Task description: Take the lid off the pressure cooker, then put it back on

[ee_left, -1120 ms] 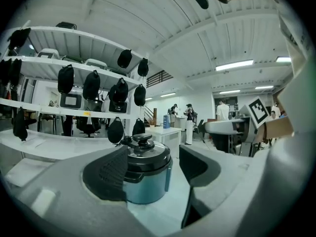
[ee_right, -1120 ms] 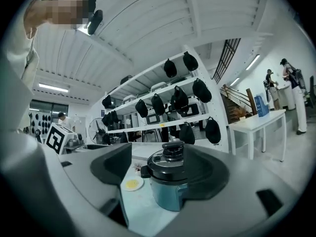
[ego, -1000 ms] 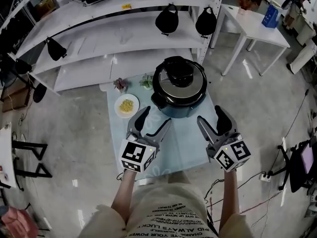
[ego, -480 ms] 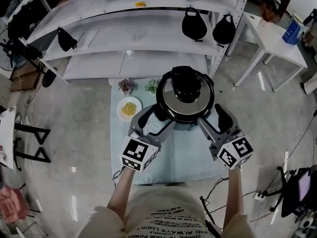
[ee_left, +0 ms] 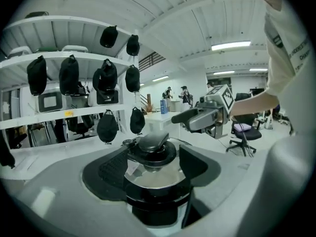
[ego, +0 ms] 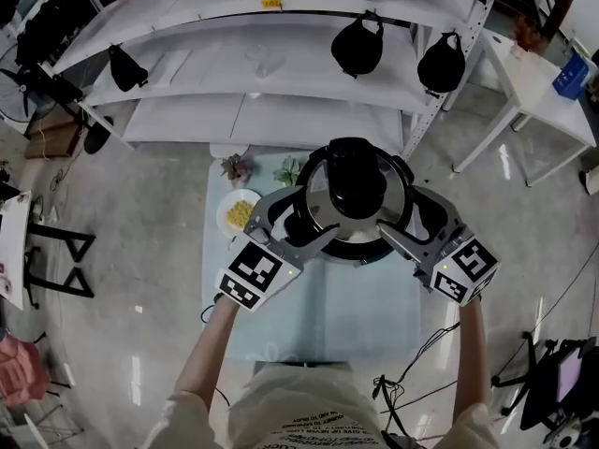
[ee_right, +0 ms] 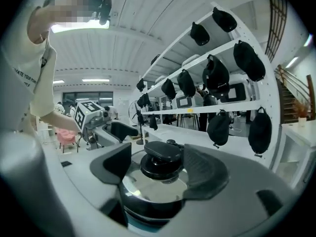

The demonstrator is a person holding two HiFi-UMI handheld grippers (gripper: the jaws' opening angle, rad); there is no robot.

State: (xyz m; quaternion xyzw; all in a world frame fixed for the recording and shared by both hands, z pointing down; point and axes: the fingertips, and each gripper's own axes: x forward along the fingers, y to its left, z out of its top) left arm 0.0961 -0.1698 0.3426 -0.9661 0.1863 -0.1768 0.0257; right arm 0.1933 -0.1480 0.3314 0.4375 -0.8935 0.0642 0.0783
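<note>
Head view looks down on white metal shelving hung with black caps, just behind a small table under pale blue cloth. On its far half the round pressure cooker stands upright, polished steel lid on top, black knob pointing straight up. Left gripper and right gripper flank it, jaws spread wide, gripping nothing, the lid showing between them. Left of the cooker sit a white plate of yellow food and two little potted plants
</note>
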